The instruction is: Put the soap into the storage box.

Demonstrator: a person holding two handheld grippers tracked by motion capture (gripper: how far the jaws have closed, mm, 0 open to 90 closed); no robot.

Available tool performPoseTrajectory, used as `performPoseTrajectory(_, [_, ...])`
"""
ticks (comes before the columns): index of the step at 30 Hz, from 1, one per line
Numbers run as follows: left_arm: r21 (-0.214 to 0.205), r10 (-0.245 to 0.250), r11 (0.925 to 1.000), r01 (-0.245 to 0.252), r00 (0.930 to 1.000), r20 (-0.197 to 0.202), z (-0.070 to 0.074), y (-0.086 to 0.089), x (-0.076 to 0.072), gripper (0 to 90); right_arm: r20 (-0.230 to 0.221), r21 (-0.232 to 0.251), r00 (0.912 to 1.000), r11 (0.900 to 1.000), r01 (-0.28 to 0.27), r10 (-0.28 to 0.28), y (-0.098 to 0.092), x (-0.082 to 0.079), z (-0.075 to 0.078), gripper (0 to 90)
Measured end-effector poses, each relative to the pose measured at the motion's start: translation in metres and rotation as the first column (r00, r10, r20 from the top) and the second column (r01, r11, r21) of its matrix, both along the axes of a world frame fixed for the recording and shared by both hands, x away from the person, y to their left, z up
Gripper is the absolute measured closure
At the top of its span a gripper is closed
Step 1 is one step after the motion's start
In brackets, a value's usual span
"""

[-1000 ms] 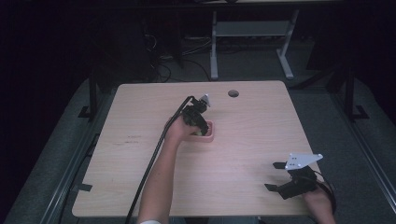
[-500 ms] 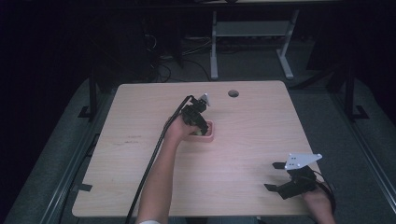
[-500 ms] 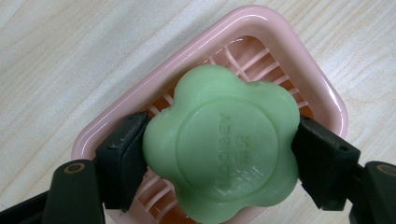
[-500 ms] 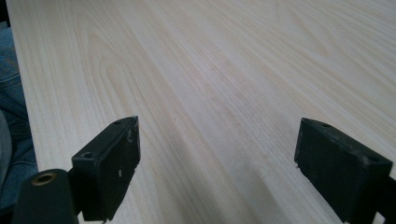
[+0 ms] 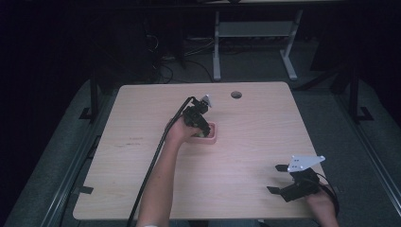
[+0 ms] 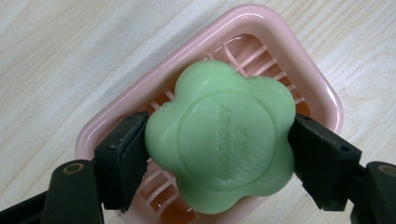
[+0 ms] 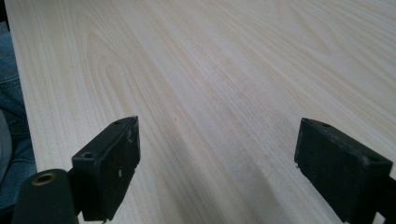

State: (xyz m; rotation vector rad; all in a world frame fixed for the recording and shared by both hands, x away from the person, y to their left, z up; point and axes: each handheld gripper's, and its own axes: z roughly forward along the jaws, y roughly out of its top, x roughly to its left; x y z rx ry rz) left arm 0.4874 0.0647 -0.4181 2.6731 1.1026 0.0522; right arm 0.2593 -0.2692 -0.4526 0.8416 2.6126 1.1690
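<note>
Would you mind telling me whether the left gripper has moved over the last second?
No. In the high view the left gripper stays over the pink soap dish, equally far from the table hole.

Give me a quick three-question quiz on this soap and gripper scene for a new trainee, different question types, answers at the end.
1. True or false: the left gripper is shut on the green soap.
2. The soap is over: A) a pink soap dish B) a metal bowl C) a blue towel.
3. Fill in: the right gripper has its jaws ____ over bare table.

Key: 1 true. 2 A. 3 open.
</note>
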Motion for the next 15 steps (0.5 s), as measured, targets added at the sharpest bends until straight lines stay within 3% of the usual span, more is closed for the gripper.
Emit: performPoseTrajectory(15, [-0.006,-0.011,0.9999,0.011,0.9996,0.024,0.0099,0.0050,-0.0037,22.5,0.001,-0.006,1.0000,1.0000,-0.003,0.003,0.0006,0.0008,-0.0010,13.8])
